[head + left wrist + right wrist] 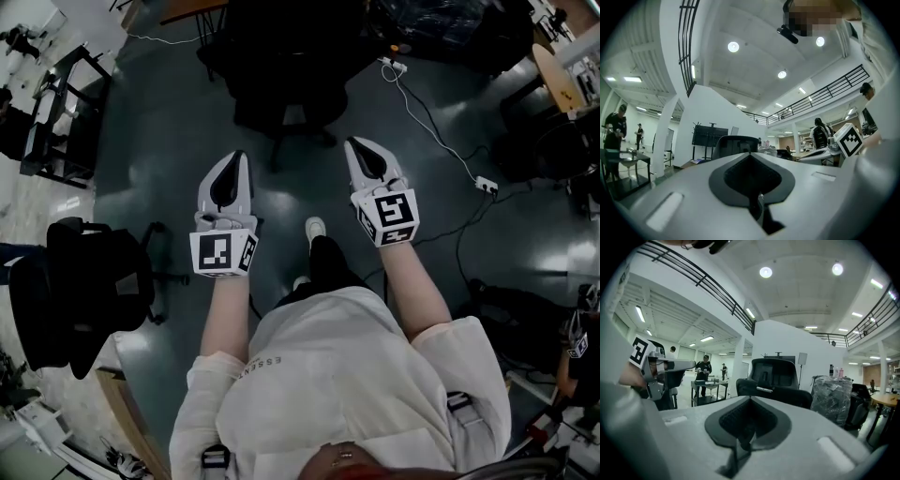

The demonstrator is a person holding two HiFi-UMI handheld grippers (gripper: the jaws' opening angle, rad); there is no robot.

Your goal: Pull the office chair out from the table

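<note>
A black office chair (281,70) stands on the dark floor ahead of me, its back toward me, near a brown table edge (192,9) at the top of the head view. My left gripper (241,157) and right gripper (356,142) are held side by side, pointing at the chair and short of it. Both are shut with nothing between their jaws. The chair's backrest (736,143) rises just beyond the closed jaws in the left gripper view. Its back and armrest (776,376) show ahead in the right gripper view.
A second black chair (80,291) stands at my left, with a black rack (56,122) beyond it. Cables and a power strip (485,184) run over the floor at the right. A plastic-wrapped bundle (832,397) sits right of the chair. People stand far off.
</note>
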